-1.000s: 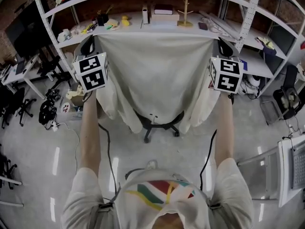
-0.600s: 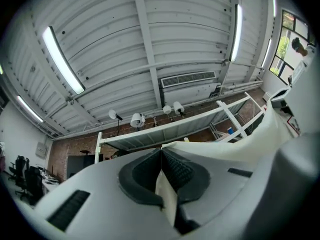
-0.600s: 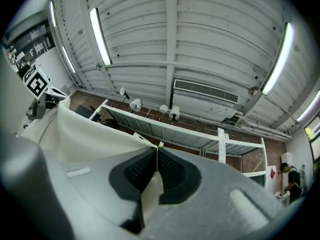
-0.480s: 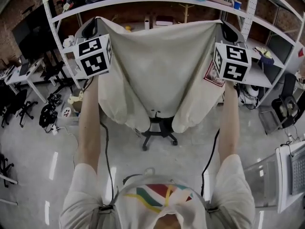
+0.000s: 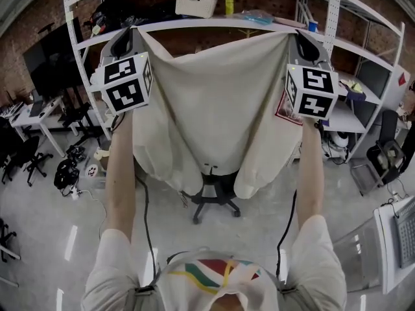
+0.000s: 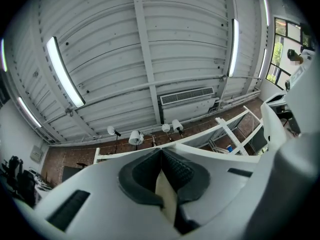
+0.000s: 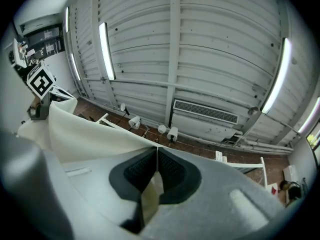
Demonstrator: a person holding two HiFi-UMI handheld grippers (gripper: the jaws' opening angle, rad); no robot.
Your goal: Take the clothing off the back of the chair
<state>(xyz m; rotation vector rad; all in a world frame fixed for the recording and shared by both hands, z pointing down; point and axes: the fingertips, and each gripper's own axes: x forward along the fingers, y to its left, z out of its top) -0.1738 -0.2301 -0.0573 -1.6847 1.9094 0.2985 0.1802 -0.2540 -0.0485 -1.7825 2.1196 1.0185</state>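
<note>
At upper centre of the head view, clothing [image 5: 217, 109], cream, hangs spread above the chair [image 5: 214, 198], top corners pinched in the closed jaws of left gripper [image 6: 161, 159] and right gripper [image 7: 156, 159]; apparently lifted off, carrying away outstanding; shelf bin [image 5: 195, 5], contents unseen.

Left claw [image 5: 134, 32] and right claw [image 5: 301, 39] lifted the garment [image 5: 220, 102] higher.

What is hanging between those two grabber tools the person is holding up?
A cream-coloured garment spans the gap, its top edge pinched by the left gripper and the right gripper. The head view shows it.
</note>
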